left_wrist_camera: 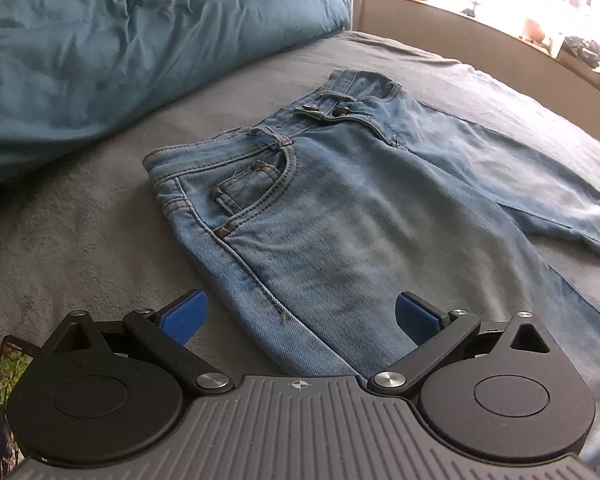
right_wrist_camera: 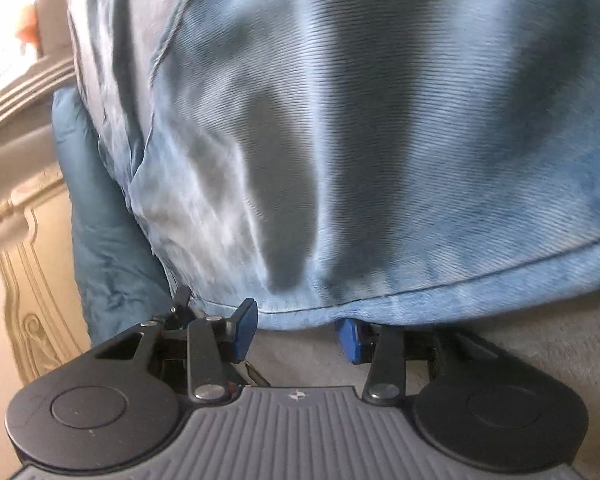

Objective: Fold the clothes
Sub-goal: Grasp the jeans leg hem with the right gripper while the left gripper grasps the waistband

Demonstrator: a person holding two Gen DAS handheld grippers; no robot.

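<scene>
Jeans point(left_wrist_camera: 340, 200) lie flat on the bed point(left_wrist_camera: 80, 240), waistband far ahead of the left tool point(left_wrist_camera: 300, 316), which gapes wide over one leg, gripping nothing. Right wrist view: right tool point(right_wrist_camera: 296, 330) partly open, hem point(right_wrist_camera: 420, 296) just ahead, not pinched. Denim looks heavy-ish, floppy, non-slip; I'd grab hem or waistband seams.

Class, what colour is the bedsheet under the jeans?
Grey bedsheet, clearest in the left wrist view.
</scene>
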